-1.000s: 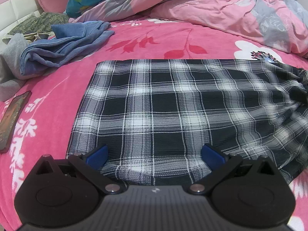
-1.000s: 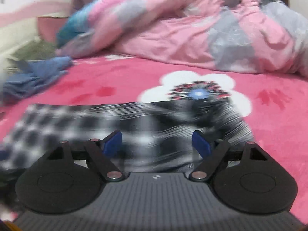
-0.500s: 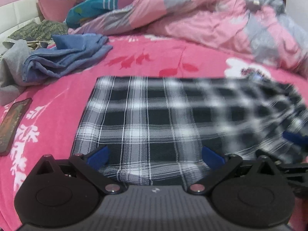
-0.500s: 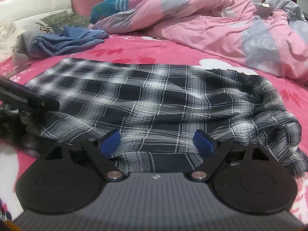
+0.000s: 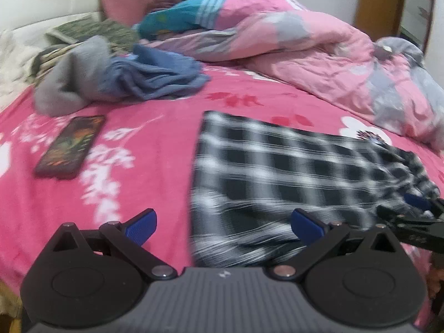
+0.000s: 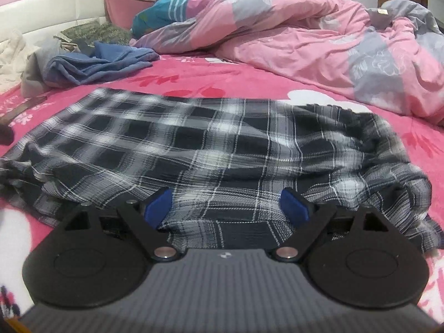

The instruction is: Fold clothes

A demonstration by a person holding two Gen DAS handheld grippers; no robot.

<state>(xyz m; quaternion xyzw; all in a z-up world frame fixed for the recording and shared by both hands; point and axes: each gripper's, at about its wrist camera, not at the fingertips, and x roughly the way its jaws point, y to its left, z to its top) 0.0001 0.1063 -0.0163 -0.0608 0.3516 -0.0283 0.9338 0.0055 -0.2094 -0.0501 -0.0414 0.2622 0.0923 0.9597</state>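
The left gripper point(image 5: 223, 223) has swung sideways since half a second ago: the plaid garment point(image 5: 277, 177), then spread squarely ahead of it, now lies ahead and to its right on the bed point(image 5: 155, 149), its edge between the spread, empty fingers. The right gripper point(image 6: 226, 204), also open and holding nothing, has closed in over the garment's near hem. Probably both are lining up on edges for a fold, though neither holds cloth.

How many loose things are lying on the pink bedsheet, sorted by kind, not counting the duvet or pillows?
Plaid garments: 1, the black-and-white plaid garment
Blue garments: 1, the crumpled blue garment
Grey garments: 1, the grey garment
Phones: 1, the phone
Total: 4
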